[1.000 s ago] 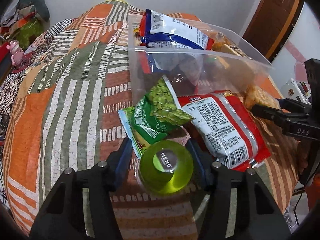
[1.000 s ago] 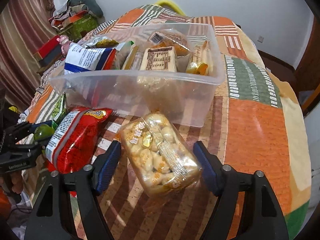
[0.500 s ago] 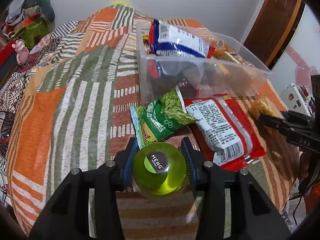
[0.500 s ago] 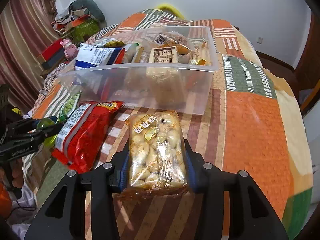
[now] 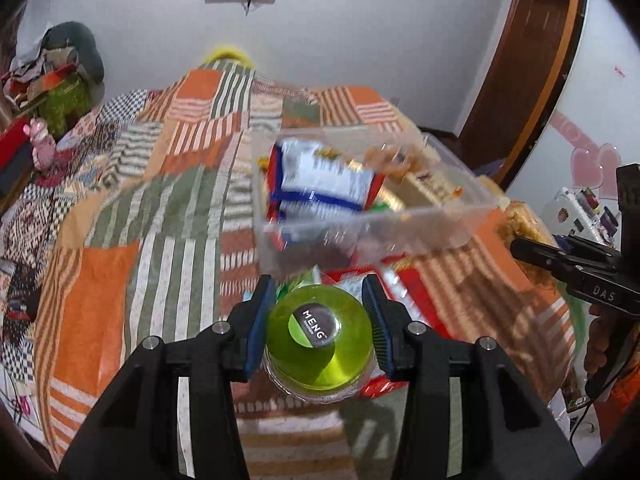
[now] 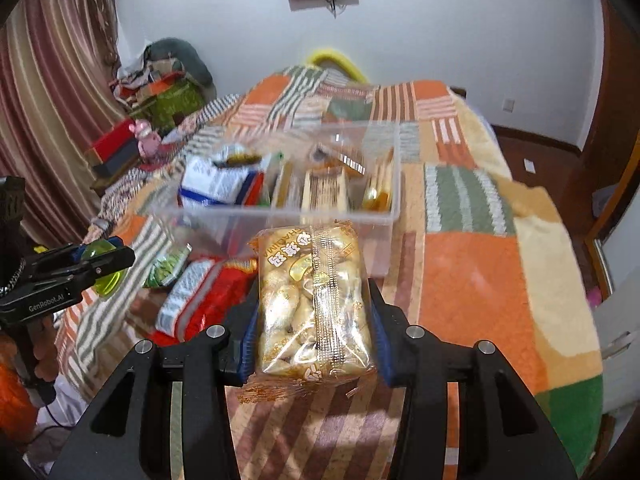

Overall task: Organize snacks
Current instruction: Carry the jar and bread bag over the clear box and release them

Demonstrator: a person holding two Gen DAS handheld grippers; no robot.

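Note:
My left gripper is shut on a green jelly cup with a "MENG" lid and holds it above the bed, in front of the clear plastic bin. My right gripper is shut on a clear pack of yellow pastries and holds it lifted, just in front of the bin. The bin holds a blue-and-white bag and several other snacks. A red snack bag and a green pea bag lie on the bedspread by the bin. The left gripper with the cup also shows in the right wrist view.
A patchwork orange, green and striped bedspread covers the bed. Piled clothes and boxes sit at the far left by a curtain. A wooden door stands at the right. The right gripper shows at the right edge of the left wrist view.
Both grippers closed on their items, then lifted them off the bedspread. The views now sit higher and farther back from the bin.

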